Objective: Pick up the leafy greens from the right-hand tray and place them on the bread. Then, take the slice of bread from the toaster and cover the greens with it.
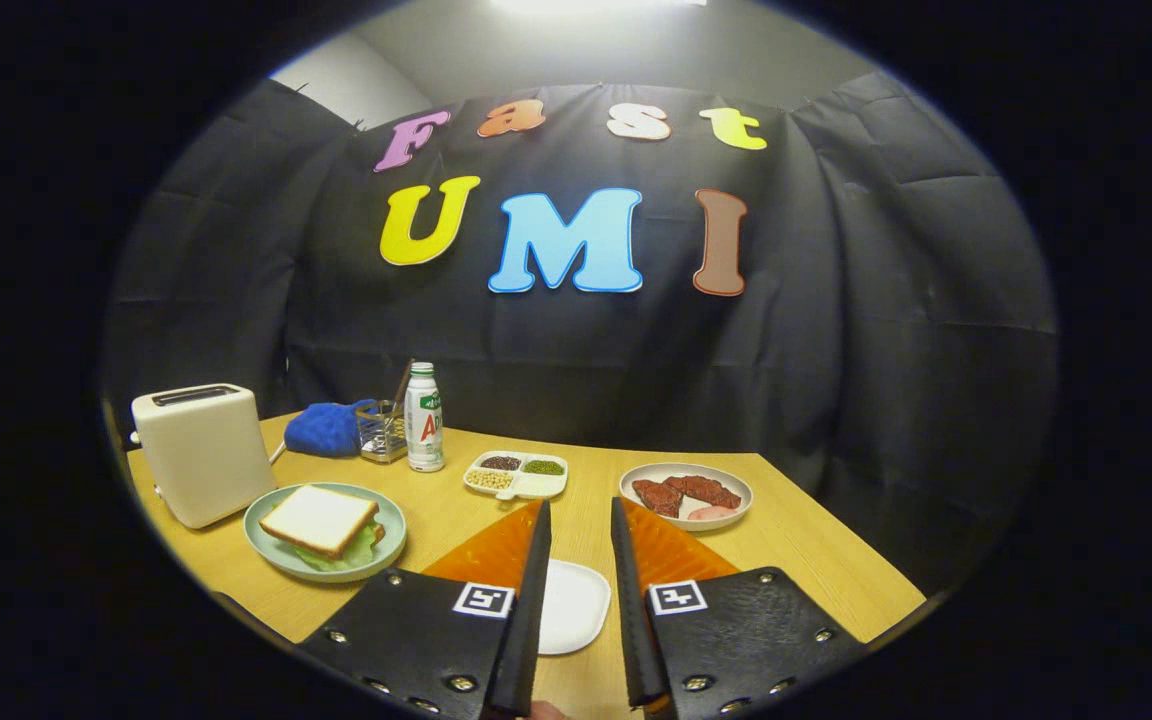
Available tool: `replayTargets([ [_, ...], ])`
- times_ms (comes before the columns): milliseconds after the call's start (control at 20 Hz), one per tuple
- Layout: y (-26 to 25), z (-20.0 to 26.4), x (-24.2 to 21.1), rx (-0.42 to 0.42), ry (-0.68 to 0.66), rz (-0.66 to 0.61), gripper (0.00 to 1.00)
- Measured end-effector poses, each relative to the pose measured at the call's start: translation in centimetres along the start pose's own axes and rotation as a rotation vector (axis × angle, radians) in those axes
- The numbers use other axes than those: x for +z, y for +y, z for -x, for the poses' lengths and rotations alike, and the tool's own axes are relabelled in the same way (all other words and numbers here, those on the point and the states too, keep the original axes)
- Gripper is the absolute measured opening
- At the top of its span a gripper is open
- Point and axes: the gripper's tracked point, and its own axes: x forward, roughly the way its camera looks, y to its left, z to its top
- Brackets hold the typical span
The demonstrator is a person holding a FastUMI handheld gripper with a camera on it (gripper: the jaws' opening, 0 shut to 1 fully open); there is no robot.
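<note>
- The gripper sits at the bottom centre of the frame, its two fingers spread with a clear gap and nothing pinched between them.
- Under and between the fingers lies a small white rounded-square tray, bare on the part that shows, on the light wooden table.
- To the lower left, well apart from the fingers, a pale green round plate carries a white square slice of bread lying flat, one corner pointing toward the fingers; green leafy greens peek out beneath its near edge.
- Just beyond the plate, at the left, stands a cream boxy toaster, upright, slot upward.
- Ahead of the fingertips, a white divided dish of beans lies to the left, and a white round plate of red meat slices to the right.
- Farther back at the left of centre stand a white bottle with a green cap, a clear holder and a blue cloth.
- Nothing stands between the fingers and the bread.
</note>
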Motion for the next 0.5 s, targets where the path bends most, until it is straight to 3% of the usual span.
replayTargets([
  [250, -6.1, 1.0, 1.0, 0.030, -0.107, -0.036, 0.35],
  [500, -15.4, 1.4, 0.0, -0.061, -0.124, -0.011, 0.35],
])
